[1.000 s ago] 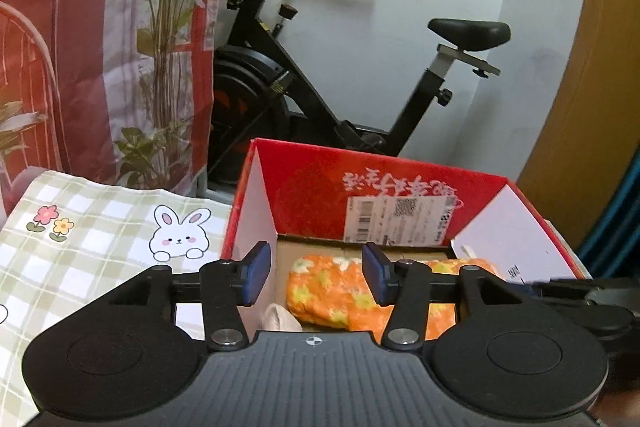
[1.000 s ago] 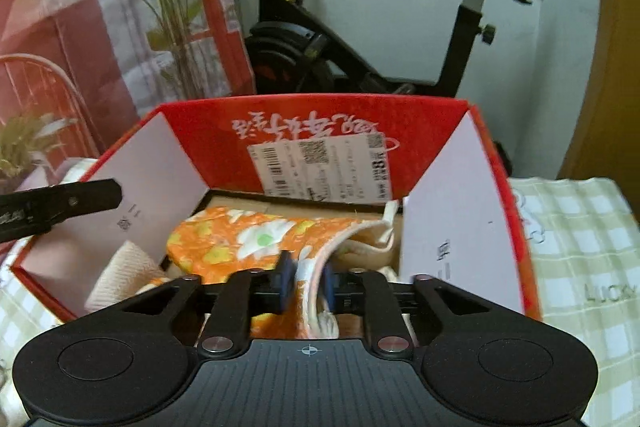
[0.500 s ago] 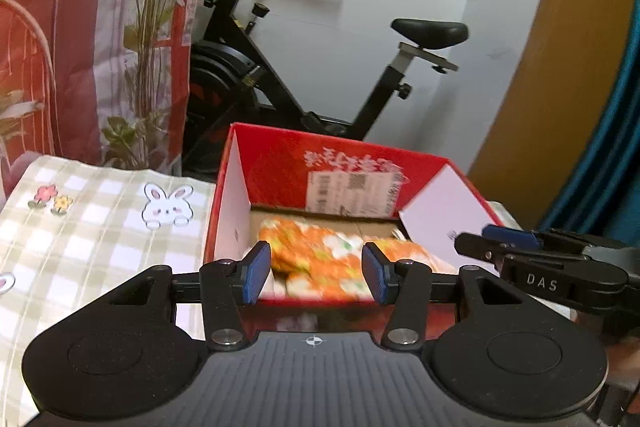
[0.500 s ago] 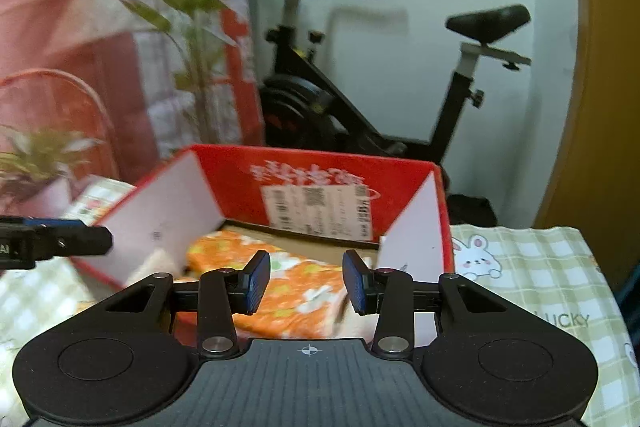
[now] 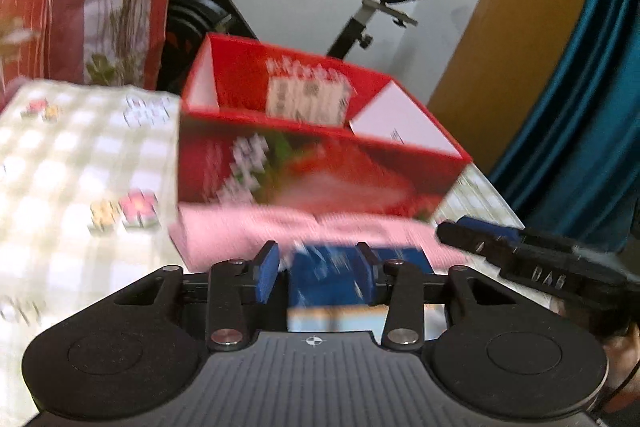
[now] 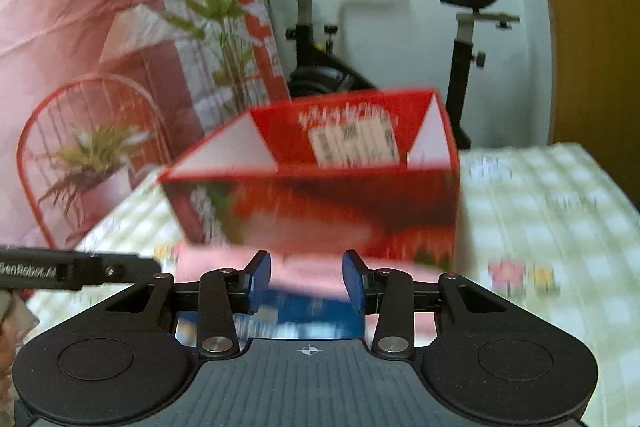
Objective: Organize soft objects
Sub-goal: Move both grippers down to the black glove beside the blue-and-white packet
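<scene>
In front of the red box point(image 5: 320, 163) | pink cloth point(image 5: 248, 235) and blue item point(image 5: 328, 279) are seen, blurred | left gripper point(image 5: 318, 273) is held spread, empty | right gripper point(image 6: 307, 281) likewise.

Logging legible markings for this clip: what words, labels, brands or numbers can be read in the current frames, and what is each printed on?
"DAS": on the right gripper, seen from the left wrist view.
"GenRobot.AI": on the left gripper, seen from the right wrist view.
White shipping label inside the red box: blurred, unreadable.
White characters above that label: blurred, unreadable.
Print on the blue item and on the checked cloth: blurred, unreadable.
</scene>
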`<control>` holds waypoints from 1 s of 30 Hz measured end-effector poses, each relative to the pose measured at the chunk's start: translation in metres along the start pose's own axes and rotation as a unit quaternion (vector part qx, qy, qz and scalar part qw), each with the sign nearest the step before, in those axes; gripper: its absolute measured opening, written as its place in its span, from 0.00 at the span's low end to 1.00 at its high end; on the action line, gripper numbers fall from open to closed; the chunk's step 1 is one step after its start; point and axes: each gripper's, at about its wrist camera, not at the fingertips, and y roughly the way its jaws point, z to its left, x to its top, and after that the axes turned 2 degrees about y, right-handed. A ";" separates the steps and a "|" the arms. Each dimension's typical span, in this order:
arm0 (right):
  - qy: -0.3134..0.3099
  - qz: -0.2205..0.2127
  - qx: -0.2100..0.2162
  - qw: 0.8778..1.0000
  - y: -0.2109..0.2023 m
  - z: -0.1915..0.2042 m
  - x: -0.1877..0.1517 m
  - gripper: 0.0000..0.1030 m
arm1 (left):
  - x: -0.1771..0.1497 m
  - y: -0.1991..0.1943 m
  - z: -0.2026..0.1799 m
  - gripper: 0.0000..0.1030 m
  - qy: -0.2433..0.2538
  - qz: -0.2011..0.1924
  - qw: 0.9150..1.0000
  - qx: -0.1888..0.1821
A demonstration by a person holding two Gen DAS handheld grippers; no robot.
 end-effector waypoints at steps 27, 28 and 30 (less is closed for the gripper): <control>-0.050 0.085 0.013 0.995 -0.085 0.022 -0.069 0.53 | -0.065 -0.048 0.019 0.41 -0.016 0.049 0.998 0.022; -0.050 0.094 0.016 0.994 -0.082 0.022 -0.071 0.53 | -0.068 -0.046 0.021 0.41 -0.017 0.053 0.998 0.021; -0.056 0.111 0.020 0.992 -0.075 0.025 -0.074 0.53 | -0.073 -0.041 0.023 0.41 -0.022 0.062 0.998 0.019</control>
